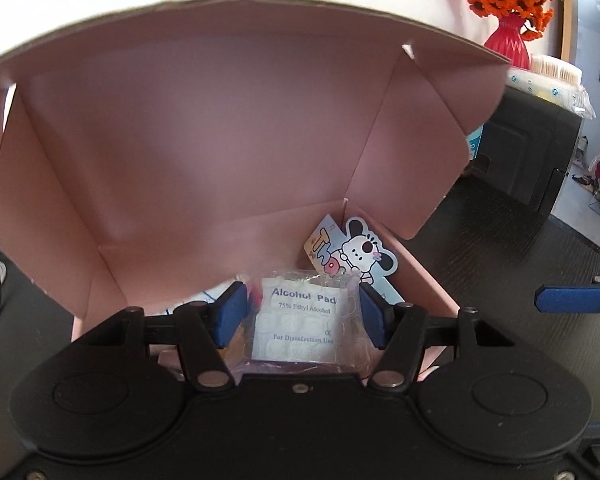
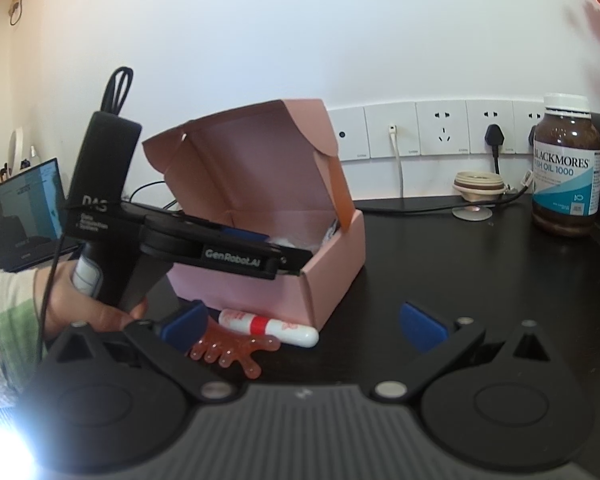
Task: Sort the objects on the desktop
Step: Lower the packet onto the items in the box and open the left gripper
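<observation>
The pink cardboard box [image 1: 220, 140] stands on the dark desk with its lid raised. My left gripper [image 1: 300, 294] reaches into it. A clear bag of alcohol pads [image 1: 300, 322] lies between the blue pads [image 1: 230, 312], and a thin gap shows on the left side, so the jaws stand open. Cartoon dog sticker cards [image 1: 364, 252] lean in the box's back corner. In the right wrist view, my right gripper [image 2: 302, 328] hangs wide open in front of the box [image 2: 332, 272]. A white-and-red tube [image 2: 268, 326] and an orange sticky-hand toy [image 2: 236, 354] lie by its left finger.
A brown fish oil bottle [image 2: 566, 168] stands at the right, with a small roll on a stand [image 2: 478, 188] and plugged wall sockets behind. A laptop [image 2: 20, 212] sits at the far left. A red vase of orange flowers [image 1: 508, 40] stands behind the box, above a black case [image 1: 532, 152].
</observation>
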Demonstrator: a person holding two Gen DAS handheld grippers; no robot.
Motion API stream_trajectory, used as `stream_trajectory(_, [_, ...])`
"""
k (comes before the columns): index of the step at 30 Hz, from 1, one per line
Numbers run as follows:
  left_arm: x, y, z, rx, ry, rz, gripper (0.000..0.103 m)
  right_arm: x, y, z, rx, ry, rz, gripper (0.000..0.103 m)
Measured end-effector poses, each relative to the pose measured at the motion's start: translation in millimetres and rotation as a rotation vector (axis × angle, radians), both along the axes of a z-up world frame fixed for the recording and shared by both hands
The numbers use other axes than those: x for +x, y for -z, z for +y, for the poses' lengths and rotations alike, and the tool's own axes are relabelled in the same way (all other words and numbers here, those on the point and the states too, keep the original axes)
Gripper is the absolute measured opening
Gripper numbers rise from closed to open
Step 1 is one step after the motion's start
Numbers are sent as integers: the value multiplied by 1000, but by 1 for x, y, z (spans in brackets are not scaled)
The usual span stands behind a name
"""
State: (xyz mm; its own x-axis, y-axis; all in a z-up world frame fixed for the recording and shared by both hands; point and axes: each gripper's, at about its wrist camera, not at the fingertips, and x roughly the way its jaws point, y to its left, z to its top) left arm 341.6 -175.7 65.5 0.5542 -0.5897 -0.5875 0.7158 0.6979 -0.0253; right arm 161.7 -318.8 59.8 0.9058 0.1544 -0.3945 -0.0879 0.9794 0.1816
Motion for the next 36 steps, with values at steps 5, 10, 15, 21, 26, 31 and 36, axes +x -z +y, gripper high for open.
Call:
stream_trajectory(5, [2, -2, -6, 41, -8, 22, 63, 0, 0, 1, -3, -1, -1, 102])
stream_trajectory(10, [3, -4, -12, 81, -14, 33, 63, 0, 0, 0, 3, -1, -1, 102])
stream_trajectory(15, [1, -5, -13, 86, -27, 29, 64, -1, 0, -1, 9, -1, -1, 102])
stream_trajectory(21, [-2, -2, -12, 94, -40, 8, 84, 0, 0, 0, 7, -1, 0, 102])
stream_trajectory(26, [-1, 1, -5, 61, -41, 33, 91, 0, -1, -1, 8, 0, -2, 102])
stream_trajectory(31, [-7, -1, -5, 47, -41, 20, 91, 2, 0, -1, 8, -1, 3, 102])
stream_trajectory(36, [-14, -5, -4, 25, -41, 8, 94, 2, 1, -2, 13, -1, 5, 102])
